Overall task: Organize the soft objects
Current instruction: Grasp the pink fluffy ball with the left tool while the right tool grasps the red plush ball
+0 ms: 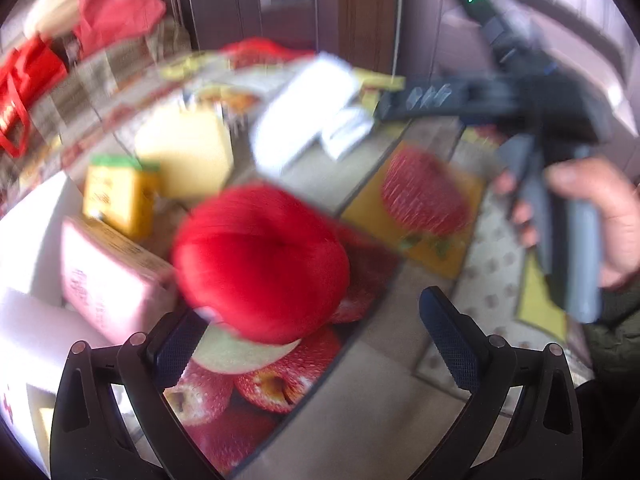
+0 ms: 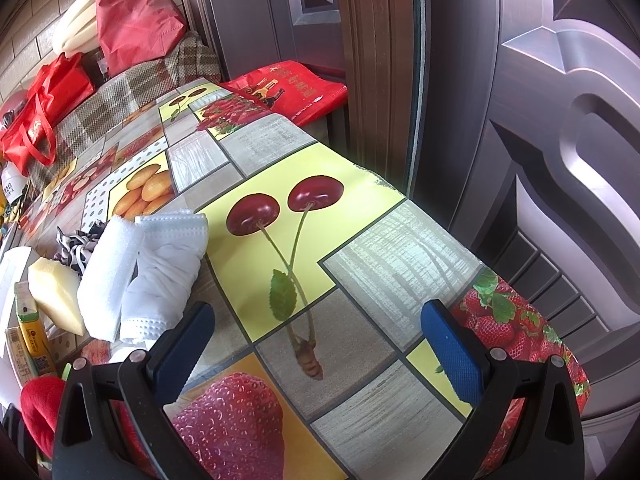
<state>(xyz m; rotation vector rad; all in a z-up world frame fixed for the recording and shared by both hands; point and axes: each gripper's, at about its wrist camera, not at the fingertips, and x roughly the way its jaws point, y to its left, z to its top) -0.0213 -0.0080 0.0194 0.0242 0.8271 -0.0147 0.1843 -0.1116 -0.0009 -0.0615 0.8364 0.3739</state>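
Observation:
A red plush object (image 1: pixel 260 260) lies on the fruit-print tablecloth (image 1: pixel 424 208), just ahead of my open left gripper (image 1: pixel 316 344), nearer its left finger; I cannot tell if they touch. It shows at the lower left of the right wrist view (image 2: pixel 40 408). Behind it lie a yellow sponge (image 1: pixel 188 152), a rolled white towel (image 1: pixel 304 112) and a pink pack (image 1: pixel 108 276). My right gripper (image 2: pixel 316 344) is open and empty over the cloth (image 2: pixel 280 184), beside the towel (image 2: pixel 108 276), a white cloth roll (image 2: pixel 160 276) and the sponge (image 2: pixel 56 296). In the blurred left wrist view, the right gripper (image 1: pixel 416 100) is held at the upper right.
A yellow-green carton (image 1: pixel 120 196) stands by the sponge. Red bags (image 2: pixel 136 24) and a plaid cloth (image 2: pixel 132 88) lie at the table's far end. A flat red bag (image 2: pixel 292 88) lies by the door (image 2: pixel 560 120). The table edge (image 2: pixel 532 296) runs along the right.

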